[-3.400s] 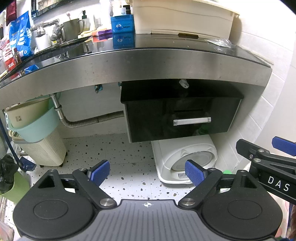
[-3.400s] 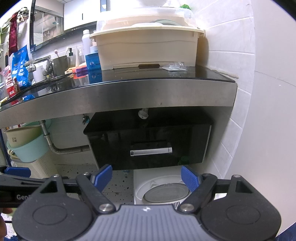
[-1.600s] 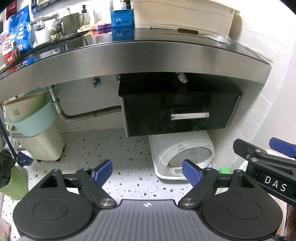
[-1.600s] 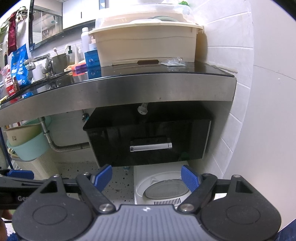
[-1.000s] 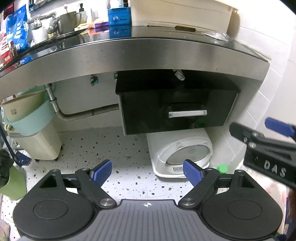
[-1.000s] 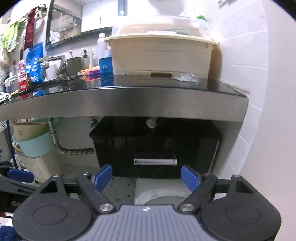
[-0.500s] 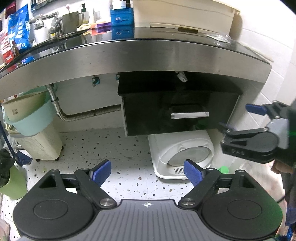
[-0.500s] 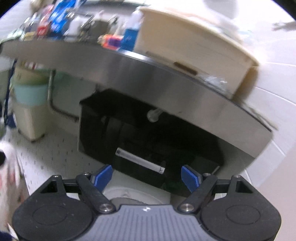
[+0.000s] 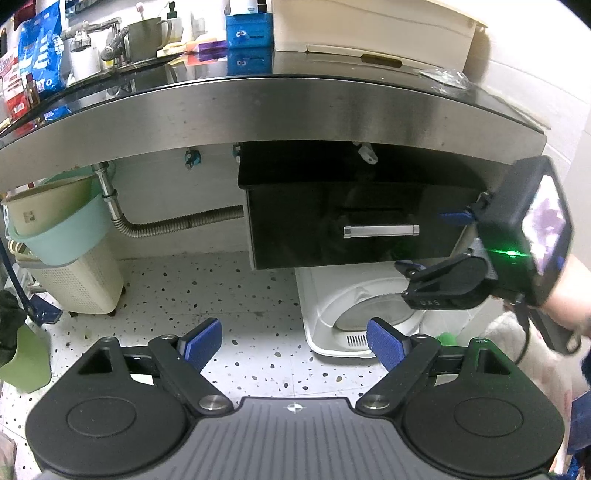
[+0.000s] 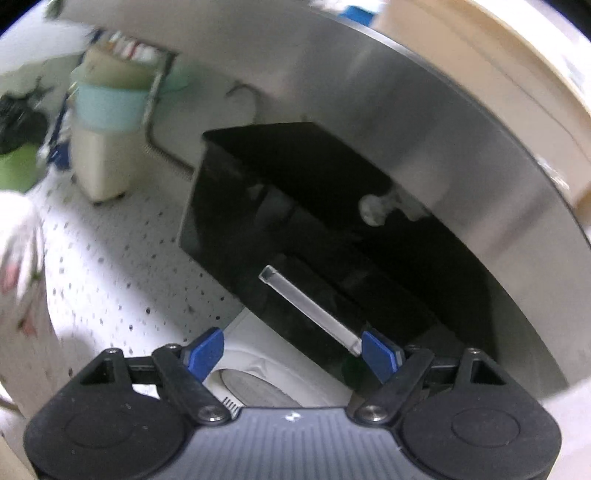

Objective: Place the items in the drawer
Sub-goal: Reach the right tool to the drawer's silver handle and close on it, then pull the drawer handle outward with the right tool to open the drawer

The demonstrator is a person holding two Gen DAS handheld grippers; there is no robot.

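The black drawer (image 9: 347, 225) hangs under the steel-edged counter (image 9: 258, 110), at its right part, and its front is closed, so nothing of its inside can be seen; the silver bar handle (image 9: 380, 230) lies across the front. On the counter a large cream bin (image 9: 373, 26) stands at the back right, and what it holds is hidden by its wall. Left of it stands a blue box (image 9: 248, 31), and further left a metal cup (image 9: 146, 37) near the faucet (image 9: 92, 31). Under the counter at the left, a beige basin (image 9: 44, 206) sits inside a light blue basin (image 9: 62, 236), both on top of a cream basket (image 9: 81, 284); the contents cannot be made out. Below the drawer a white appliance (image 9: 354, 310) with a round grey lid stands on the speckled floor (image 9: 192, 284). The left hand-held gripper (image 9: 295, 341) is released, fingers wide apart and holding nothing, well back from the drawer. Only the left wrist view shows the right hand-held gripper (image 9: 432, 240) from outside, tilted on its side just beside the right end of the drawer front, with its jaws parted. The right wrist view is blurred and rotated; it alone shows the handle (image 10: 310, 310) close up, its lower end near the right blue pad (image 10: 378, 352), and the fingers released around nothing.
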